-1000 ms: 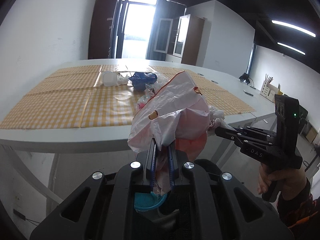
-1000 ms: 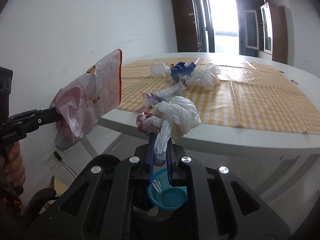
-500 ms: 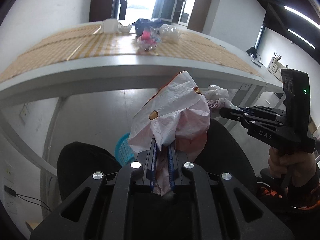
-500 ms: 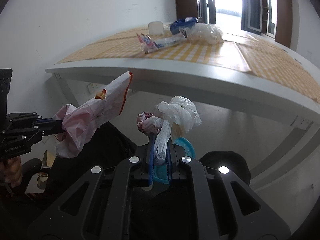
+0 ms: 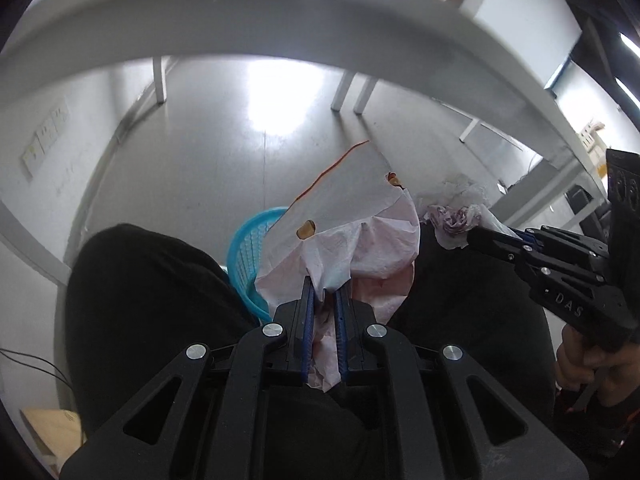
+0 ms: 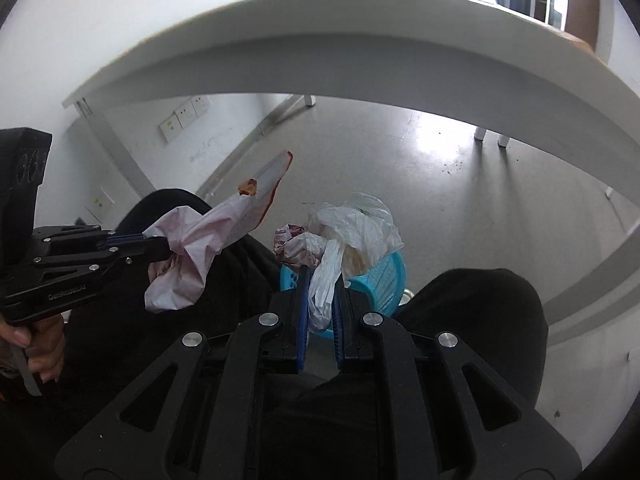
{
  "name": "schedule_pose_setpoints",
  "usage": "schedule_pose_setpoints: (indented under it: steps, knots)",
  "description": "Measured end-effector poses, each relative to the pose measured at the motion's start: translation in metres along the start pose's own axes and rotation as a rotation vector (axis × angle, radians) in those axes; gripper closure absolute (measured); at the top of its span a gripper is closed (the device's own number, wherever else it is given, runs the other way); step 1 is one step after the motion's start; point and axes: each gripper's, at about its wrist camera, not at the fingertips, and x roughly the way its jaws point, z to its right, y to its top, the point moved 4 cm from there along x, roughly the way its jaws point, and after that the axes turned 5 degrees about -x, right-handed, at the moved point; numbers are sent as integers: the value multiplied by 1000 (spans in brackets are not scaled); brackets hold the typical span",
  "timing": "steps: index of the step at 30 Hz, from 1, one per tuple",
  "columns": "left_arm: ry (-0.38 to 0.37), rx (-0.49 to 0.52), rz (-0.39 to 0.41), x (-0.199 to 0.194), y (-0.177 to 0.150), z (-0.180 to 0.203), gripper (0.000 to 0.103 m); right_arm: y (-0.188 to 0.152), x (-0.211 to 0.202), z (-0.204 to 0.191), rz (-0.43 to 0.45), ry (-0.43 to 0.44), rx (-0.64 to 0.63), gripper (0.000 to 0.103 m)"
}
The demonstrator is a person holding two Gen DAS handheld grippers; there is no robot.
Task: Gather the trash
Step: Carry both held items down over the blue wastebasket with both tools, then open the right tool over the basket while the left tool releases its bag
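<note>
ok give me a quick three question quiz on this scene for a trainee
1. True or false: the left gripper is shut on a crumpled pink-and-white plastic bag.
2. What does the right gripper hold?
A) a blue bottle
B) a knotted white plastic bag
C) nothing
3. Fill in: on the floor between the person's knees stands a round blue ____ basket.

Key: 1 true; 2 B; 3 plastic
</note>
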Motion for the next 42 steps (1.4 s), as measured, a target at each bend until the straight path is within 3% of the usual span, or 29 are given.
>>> schedule_pose_setpoints:
  steps: [14, 23, 42]
  knots:
    - [47, -167, -155, 89, 24, -37, 95, -6, 103, 19, -215, 14, 88, 94]
    - [91, -197, -282, 150, 35, -38, 95, -7, 161, 34, -295, -22, 126, 93]
    - [111, -387, -515, 251, 30, -76, 94, -27, 299, 81, -603, 54, 319, 92]
